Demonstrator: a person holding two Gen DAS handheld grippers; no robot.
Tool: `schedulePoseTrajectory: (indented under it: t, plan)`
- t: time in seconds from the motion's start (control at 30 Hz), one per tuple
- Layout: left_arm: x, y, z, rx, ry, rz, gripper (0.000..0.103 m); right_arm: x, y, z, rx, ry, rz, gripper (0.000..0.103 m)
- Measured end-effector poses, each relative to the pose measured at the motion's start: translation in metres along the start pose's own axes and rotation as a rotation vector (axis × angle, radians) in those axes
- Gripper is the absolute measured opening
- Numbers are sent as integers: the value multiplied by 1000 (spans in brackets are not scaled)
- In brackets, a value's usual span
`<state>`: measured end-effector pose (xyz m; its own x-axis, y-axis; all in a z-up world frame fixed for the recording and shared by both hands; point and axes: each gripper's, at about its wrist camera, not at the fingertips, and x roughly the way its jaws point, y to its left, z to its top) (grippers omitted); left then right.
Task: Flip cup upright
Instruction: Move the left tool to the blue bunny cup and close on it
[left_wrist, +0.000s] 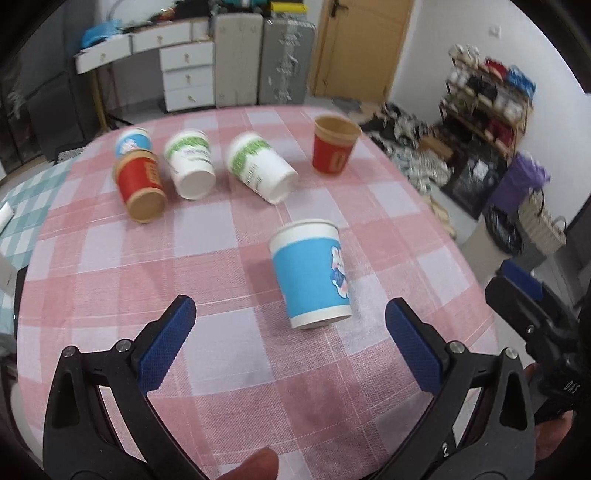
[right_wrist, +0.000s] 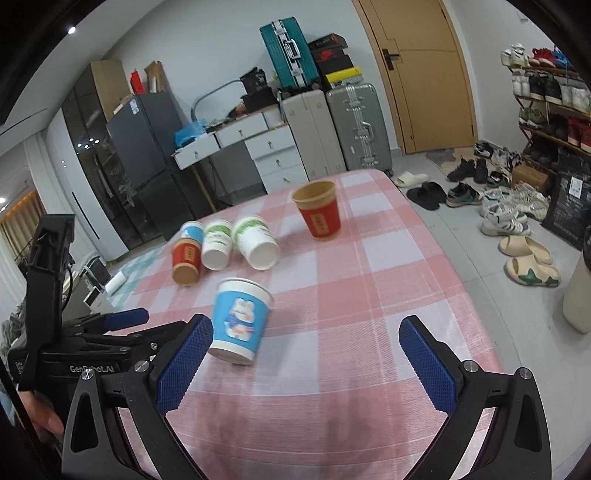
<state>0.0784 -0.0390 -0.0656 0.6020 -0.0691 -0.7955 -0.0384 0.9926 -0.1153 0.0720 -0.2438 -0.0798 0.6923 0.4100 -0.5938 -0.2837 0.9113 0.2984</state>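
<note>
A blue paper cup with a white rim and a cartoon print (left_wrist: 310, 273) (right_wrist: 240, 319) stands mouth-up on the bench covered by a pink-and-white checked cloth (left_wrist: 229, 369) (right_wrist: 369, 295). It leans a little and looks blurred, so whether its base sits flat on the cloth is hard to tell.

The left gripper (left_wrist: 290, 321) has its blue-padded fingers (left_wrist: 168, 343) spread wide and holds nothing; the blue cup is just beyond them, nearer the right pad, apart from both. The right gripper (right_wrist: 306, 349) is also spread wide and empty, and the blue cup is just beside its left pad (right_wrist: 184, 363); contact cannot be judged from this angle.

Beyond the blue cup, toward the far edge of the bench, four cups lie on their sides close together: a red paper cup with a brown base (left_wrist: 140, 184) (right_wrist: 186, 260), a second blue-printed white cup (left_wrist: 133, 142) (right_wrist: 192, 230) right behind it, and two white cups with green print (left_wrist: 190, 164) (right_wrist: 218, 243) and (left_wrist: 260, 171) (right_wrist: 256, 242). Farther off to the right of the blue cup, a red cup with a brown rim (left_wrist: 334, 146) (right_wrist: 317, 210) stands upright alone.
</note>
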Motion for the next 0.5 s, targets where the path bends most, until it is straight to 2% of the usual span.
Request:
schedulePoseTrajectory:
  t: [0.17, 0.3, 0.37, 0.4, 0.43, 0.47, 0.5]
  plan:
    - [56, -15, 19, 38, 91, 14, 103, 15, -25, -1, 47, 16, -2, 103]
    - [96, -15, 35, 0, 191, -15, 102, 28, -40, -3, 82, 37, 4, 103]
    - [112, -13, 40, -20, 216, -20, 100, 31, -43, -5, 94, 40, 8, 103]
    - [120, -12, 42, -29, 238, -19, 95, 32, -44, -5, 97, 42, 9, 103]
    - [130, -10, 44, -50, 278, -25, 84, 32, -45, -6, 100, 44, 11, 103]
    - [136, -8, 43, -71, 311, -48, 78, 33, -46, -7, 103, 45, 12, 103]
    - [144, -5, 43, -89, 342, -78, 62, 32, -47, -7, 106, 46, 13, 103]
